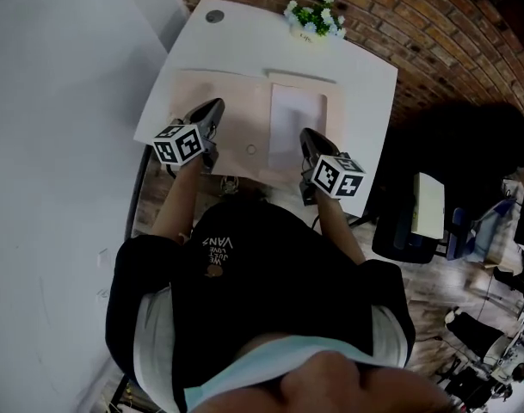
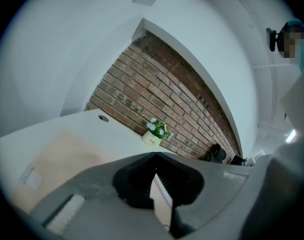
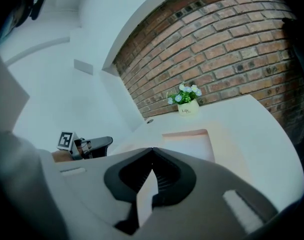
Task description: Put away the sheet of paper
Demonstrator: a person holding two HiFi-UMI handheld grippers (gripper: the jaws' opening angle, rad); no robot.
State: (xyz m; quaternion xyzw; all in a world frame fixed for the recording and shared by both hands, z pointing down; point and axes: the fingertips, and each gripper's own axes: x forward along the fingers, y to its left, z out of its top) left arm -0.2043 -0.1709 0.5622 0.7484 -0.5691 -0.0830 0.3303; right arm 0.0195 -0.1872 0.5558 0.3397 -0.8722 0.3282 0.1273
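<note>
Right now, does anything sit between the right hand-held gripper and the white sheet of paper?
Nothing visible does. The white sheet of paper lies bare on the pale beige desk mat just ahead of the right hand-held gripper.

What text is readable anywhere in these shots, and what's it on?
"Life" on the flower pot.
"VANS", it seems, on the person's black shirt, upside down to the camera; smaller lines by it too blurred to read.
The marker cubes: patterns only, no letters.
A small mark on the desk mat: too small to read.
</note>
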